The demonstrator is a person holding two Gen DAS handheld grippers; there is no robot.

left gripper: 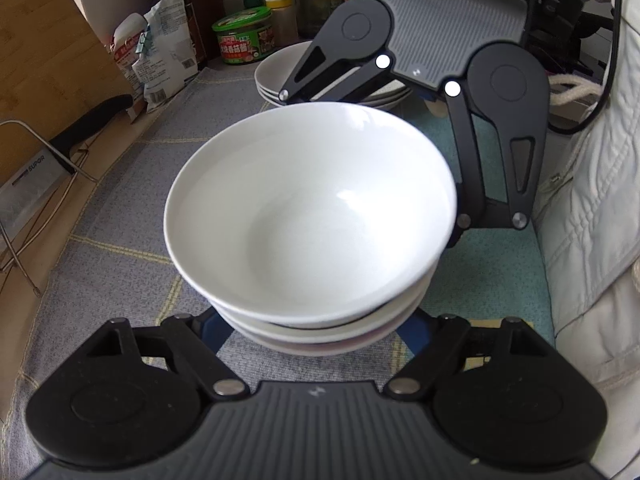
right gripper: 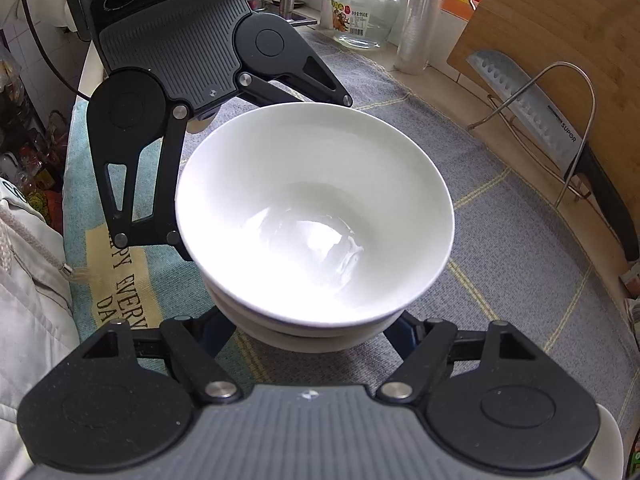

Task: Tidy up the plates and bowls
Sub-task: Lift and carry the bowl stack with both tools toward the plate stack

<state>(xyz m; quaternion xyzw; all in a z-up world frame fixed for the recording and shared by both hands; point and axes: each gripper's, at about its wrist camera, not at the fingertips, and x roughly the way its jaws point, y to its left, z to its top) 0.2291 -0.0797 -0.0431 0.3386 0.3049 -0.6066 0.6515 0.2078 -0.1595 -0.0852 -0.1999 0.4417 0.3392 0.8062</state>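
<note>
**Two grippers flank a stack of white bowls on a grey checked cloth**

A stack of glossy white ceramic bowls (left gripper: 310, 216) fills the centre of both wrist views and stands on a grey woven cloth with thin yellow lines (left gripper: 120, 216).

In the left wrist view, the left gripper (left gripper: 312, 334) reaches up from the bottom edge. Its blue-tipped fingers (left gripper: 216, 334) sit on either side of the lowest bowls, but the stack hides the pads, so I cannot tell whether they press on the stack or merely straddle it. The right gripper (left gripper: 440, 128) comes in from the upper right of that frame, its black linkage arms passing behind and beside the top bowl's rim.

The right wrist view mirrors this: the right gripper's fingers (right gripper: 218, 330) flank the base of the stack at the bottom of the frame, contact again hidden.

A second pile of shallow white plates (left gripper: 276, 74) lies on the cloth in the upper middle of the left view, behind the bowls. At the upper right of the right view, a steel cleaver with a black handle (right gripper: 536, 116) rests in a wire rack (right gripper: 576, 128) against a bamboo cutting board (right gripper: 560, 20), and a clear glass jar with a yellow lid (right gripper: 366, 8) stands at the top centre.
</note>
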